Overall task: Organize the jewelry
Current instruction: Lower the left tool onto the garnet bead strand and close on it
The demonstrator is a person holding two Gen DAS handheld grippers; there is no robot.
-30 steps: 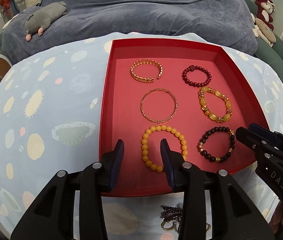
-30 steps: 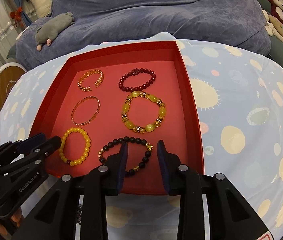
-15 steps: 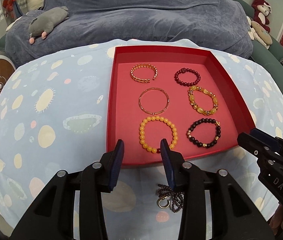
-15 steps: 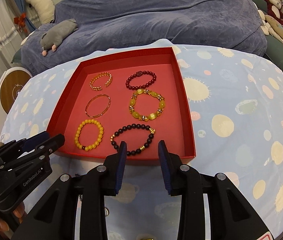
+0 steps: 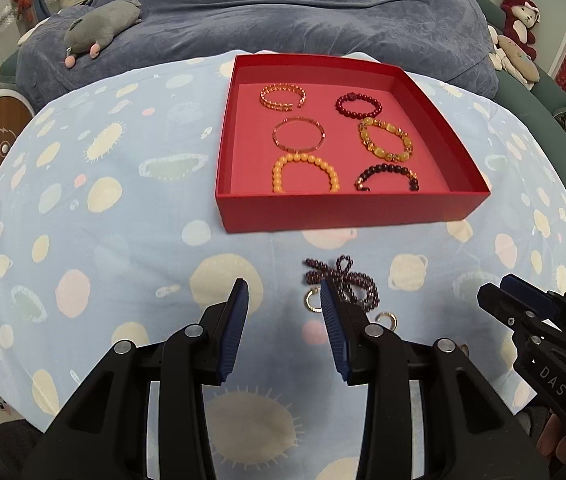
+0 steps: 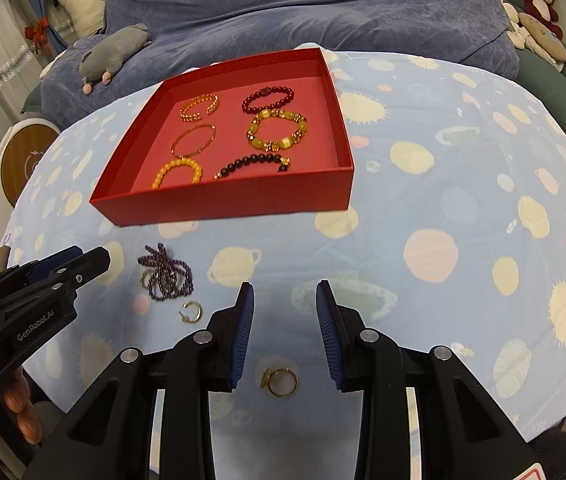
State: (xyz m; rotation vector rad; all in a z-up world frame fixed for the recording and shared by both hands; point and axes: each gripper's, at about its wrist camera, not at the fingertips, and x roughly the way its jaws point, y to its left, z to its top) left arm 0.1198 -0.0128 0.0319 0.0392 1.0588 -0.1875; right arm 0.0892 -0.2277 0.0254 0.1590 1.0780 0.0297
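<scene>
Both my grippers, left gripper and right gripper, have pulled back from the tray, jaws parted, empty. Near edge: gold ring, earrings, purple bead strand now exposed. Beyond, red tray holds six bracelets.

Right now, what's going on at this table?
A person is sorting jewelry with two handheld grippers. Six bracelets lie in the red tray. On the cloth in front of the tray wait a dark beaded strand, gold hoop earrings and a gold ring. Left gripper and right gripper hover with jaws apart, holding nothing.
</scene>
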